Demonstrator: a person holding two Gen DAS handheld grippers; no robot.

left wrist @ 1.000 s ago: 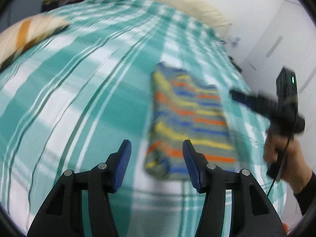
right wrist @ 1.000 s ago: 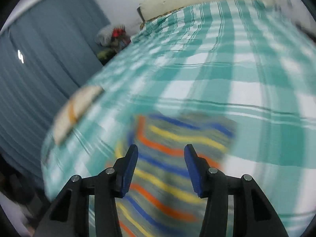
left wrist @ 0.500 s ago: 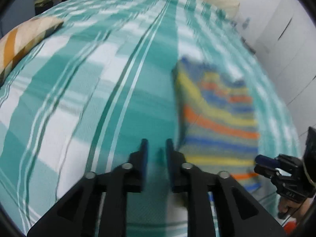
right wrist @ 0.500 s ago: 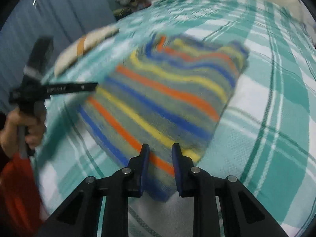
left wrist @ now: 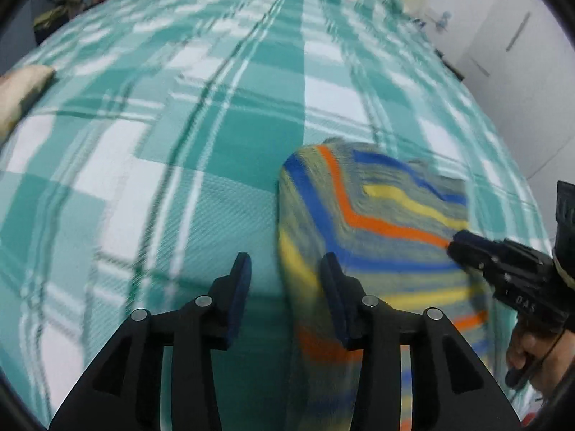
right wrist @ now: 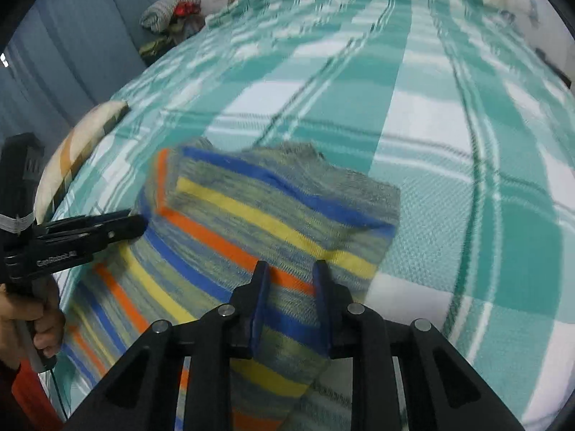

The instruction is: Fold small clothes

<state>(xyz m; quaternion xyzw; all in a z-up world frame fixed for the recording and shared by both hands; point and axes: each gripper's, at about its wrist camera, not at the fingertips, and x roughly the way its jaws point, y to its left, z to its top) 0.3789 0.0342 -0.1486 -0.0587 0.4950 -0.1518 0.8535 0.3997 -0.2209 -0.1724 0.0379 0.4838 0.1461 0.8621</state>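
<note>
On the teal-checked bedspread [left wrist: 215,143], toward its near right side: the striped knit garment [left wrist: 377,222], partly doubled over, one edge lifted off the cover. Right gripper [right wrist: 291,287] clamped on the near edge, freshly narrowed down, with a thick fold of knit pinched between the pads. Left gripper [left wrist: 285,287] slack, just swung wider, hanging at the garment's opposite side edge with only a sliver of stripe showing in the gap and nothing pressed. Soft, light and floppy by the look of it, likely to sag and drag rather than hold a crease. Neither slippery nor fragile; a fuzzy weave, good for grip. Best taken at a corner or along the hem, both layers together, both sides kept level. Worth watching for: bunching under a one-sided pull, and the fold sliding open once let go.
</note>
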